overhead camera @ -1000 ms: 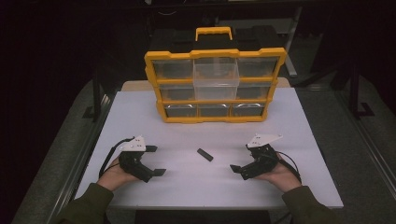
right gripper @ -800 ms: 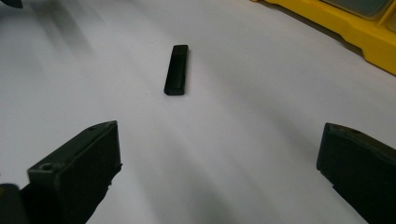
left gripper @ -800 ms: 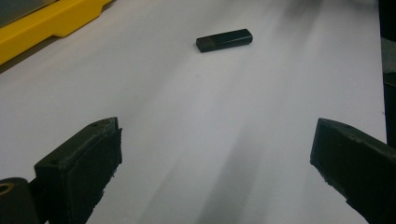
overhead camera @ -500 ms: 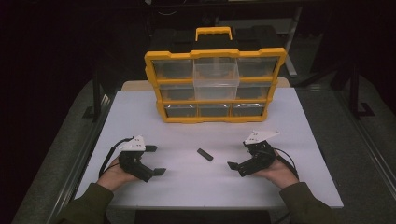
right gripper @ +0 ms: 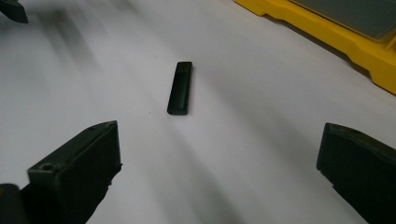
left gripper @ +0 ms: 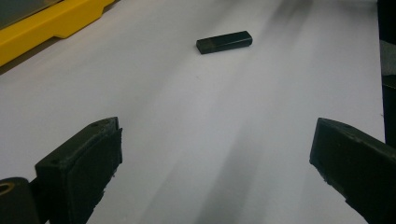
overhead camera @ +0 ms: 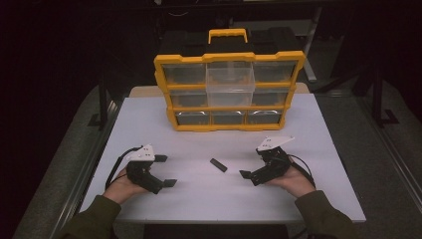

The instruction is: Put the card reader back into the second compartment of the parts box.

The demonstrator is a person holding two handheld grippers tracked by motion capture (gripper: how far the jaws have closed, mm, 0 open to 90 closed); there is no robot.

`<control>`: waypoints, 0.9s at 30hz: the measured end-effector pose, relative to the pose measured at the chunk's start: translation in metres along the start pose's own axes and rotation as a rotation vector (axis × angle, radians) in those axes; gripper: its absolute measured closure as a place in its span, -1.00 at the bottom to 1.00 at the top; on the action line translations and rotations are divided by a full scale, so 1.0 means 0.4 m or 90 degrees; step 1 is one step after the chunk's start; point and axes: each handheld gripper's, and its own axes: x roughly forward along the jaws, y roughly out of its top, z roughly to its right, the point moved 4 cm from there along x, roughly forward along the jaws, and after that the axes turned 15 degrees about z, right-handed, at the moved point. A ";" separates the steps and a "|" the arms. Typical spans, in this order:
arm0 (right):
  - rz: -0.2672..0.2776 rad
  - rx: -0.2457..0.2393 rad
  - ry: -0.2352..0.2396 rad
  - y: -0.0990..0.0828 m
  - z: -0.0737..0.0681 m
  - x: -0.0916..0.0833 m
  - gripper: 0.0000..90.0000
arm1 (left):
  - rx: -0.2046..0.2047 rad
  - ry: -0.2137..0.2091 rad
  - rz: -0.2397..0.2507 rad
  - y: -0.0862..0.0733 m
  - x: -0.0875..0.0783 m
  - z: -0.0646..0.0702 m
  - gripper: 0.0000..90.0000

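Down on the white bench (overhead camera: 318,149) we have a small black stick (overhead camera: 218,165), flat and oblong, lying on its own near the middle of the near half, touched by nothing. To its left sits the left claw (overhead camera: 165,172), held in the person's left hand (overhead camera: 122,186), jaws spread wide and pointed in toward the centre. Over on the other side the right claw (overhead camera: 249,177), in the right hand (overhead camera: 291,181), is nearer the stick, and its jaws too stand wide apart, aimed at the stick. From the left gripper view the stick (left gripper: 224,42) lies far ahead, crosswise, well beyond the two open jaws, nothing between them but bare bench. From the right gripper view the stick (right gripper: 180,87) is closer, lying roughly lengthwise ahead and a little left of centre, short of the gap between the jaws and not yet between them. At the back of the bench stands the yellow organiser case (overhead camera: 229,92), upright on its edge, clear-fronted compartments facing the person, a yellow carry handle (overhead camera: 227,35) on top. Its yellow base edge shows at the corner of both gripper views. Whatever sits inside those compartments is too dim to make out. Both claws rest low, at or just over the bench, well apart from each other, stick between them.
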 end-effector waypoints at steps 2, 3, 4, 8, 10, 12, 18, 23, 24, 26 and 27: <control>0.000 0.000 0.001 0.002 0.000 0.002 -1.00 | 0.000 0.000 0.000 0.000 0.000 0.000 -0.96; 0.001 -0.001 0.002 0.003 0.000 0.003 -1.00 | 0.000 0.000 -0.001 0.000 0.000 0.000 -0.96; 0.000 0.000 0.002 0.004 -0.001 0.004 -1.00 | 0.000 0.000 -0.001 0.000 0.000 0.000 -0.96; -0.002 -0.001 0.003 0.007 0.000 0.007 -1.00 | -0.001 0.000 -0.001 0.000 0.000 0.000 -0.96; -0.003 -0.003 0.002 0.009 0.001 0.009 -1.00 | 0.000 0.000 -0.001 0.000 0.000 0.000 -0.96; -0.003 -0.003 0.002 0.012 0.001 0.010 -1.00 | -0.001 0.000 -0.001 0.000 0.001 0.000 -0.96; -0.002 -0.003 0.003 0.018 0.003 0.013 -1.00 | 0.000 0.000 -0.001 0.000 0.001 0.000 -0.96; -0.001 -0.003 0.004 0.023 0.005 0.017 -1.00 | 0.000 -0.001 -0.001 0.000 0.001 0.001 -0.96; -0.002 -0.003 0.004 0.024 0.005 0.017 -1.00 | 0.000 -0.001 -0.001 0.000 0.002 0.001 -0.96; -0.003 -0.003 0.004 0.025 0.006 0.019 -1.00 | 0.001 -0.002 -0.002 0.000 0.002 0.000 -0.96; -0.004 -0.003 0.004 0.026 0.006 0.020 -1.00 | 0.001 -0.002 -0.002 0.000 0.002 0.000 -0.96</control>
